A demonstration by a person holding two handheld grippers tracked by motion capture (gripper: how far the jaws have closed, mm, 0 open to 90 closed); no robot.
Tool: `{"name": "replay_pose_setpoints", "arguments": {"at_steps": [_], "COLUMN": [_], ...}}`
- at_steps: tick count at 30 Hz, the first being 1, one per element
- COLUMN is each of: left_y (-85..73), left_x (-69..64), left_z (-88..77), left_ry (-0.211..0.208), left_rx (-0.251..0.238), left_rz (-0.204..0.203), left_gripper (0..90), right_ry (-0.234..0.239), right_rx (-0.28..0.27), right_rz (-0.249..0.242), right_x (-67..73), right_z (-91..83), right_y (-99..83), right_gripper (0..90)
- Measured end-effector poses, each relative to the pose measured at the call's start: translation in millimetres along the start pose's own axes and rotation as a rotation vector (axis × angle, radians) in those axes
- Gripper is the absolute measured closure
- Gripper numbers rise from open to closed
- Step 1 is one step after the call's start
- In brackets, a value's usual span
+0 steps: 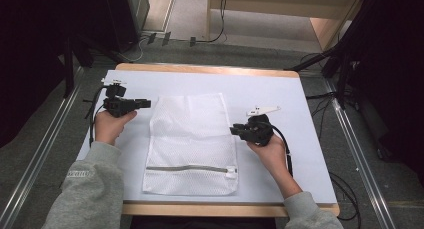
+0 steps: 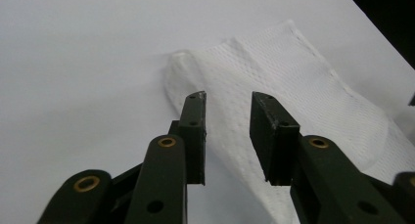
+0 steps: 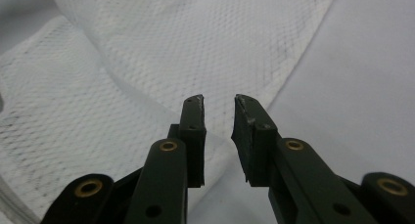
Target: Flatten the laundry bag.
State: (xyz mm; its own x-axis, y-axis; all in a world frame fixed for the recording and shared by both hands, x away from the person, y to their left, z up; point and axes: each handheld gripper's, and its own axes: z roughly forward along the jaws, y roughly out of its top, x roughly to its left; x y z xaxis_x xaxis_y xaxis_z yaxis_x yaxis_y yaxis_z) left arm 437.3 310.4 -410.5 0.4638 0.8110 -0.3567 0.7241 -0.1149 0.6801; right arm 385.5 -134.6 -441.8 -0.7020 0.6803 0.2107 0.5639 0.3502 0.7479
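Observation:
A white mesh laundry bag (image 1: 192,139) lies flat in the middle of the white-covered table (image 1: 285,94), with its grey zipper (image 1: 187,168) near the front end. My left gripper (image 1: 146,103) hovers just left of the bag's far left corner and points right at it. In the left gripper view the left gripper (image 2: 227,99) is open, nothing between the jaws, with the mesh bag (image 2: 293,87) behind them. My right gripper (image 1: 234,130) sits at the bag's right edge, pointing left. In the right gripper view the right gripper (image 3: 219,102) stands open by a narrow gap above the mesh bag (image 3: 195,43), gripping nothing.
The table's wooden edge (image 1: 220,209) runs along the front. Cables (image 1: 345,189) trail over the grey floor to the right, and metal rails (image 1: 357,154) flank the table. Dark stands (image 1: 345,59) are at the back right.

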Motion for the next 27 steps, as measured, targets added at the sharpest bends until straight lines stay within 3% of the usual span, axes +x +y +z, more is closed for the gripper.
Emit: {"name": "replay_pose_setpoints", "arguments": {"at_steps": [11,13,16,19,23,27], "left_y": [5.4,6.2,15.2,25.0,29.8,30.6], "left_x": [0.4,0.8,6.7,17.1,26.3,23.6], "left_z": [54.4,55.4,44.0,35.7,44.4,56.8], "left_ry": [0.028,0.021,0.019,0.049,0.069,0.056], "left_rx": [0.08,0.084,0.046,0.023,0.055,0.069], "left_rz": [0.047,0.054,0.039,0.025,0.016,0.03], "left_gripper": [62.7,62.0,63.6,69.2,74.0,71.6], "right_ry": [-0.04,-0.044,-0.045,-0.05,-0.058,-0.051], "right_rx": [-0.002,-0.005,-0.011,-0.009,0.002,0.0], "right_rz": [0.017,0.021,0.015,0.012,0.027,0.048], "right_x": [-9.7,-10.4,-10.0,-9.9,-13.8,-17.9], "right_z": [18.1,19.4,20.6,22.3,26.7,32.8], "right_y": [7.4,9.7,11.8,12.2,15.0,19.3], "right_gripper": [76.1,76.7,77.9,78.4,78.5,77.1]}}
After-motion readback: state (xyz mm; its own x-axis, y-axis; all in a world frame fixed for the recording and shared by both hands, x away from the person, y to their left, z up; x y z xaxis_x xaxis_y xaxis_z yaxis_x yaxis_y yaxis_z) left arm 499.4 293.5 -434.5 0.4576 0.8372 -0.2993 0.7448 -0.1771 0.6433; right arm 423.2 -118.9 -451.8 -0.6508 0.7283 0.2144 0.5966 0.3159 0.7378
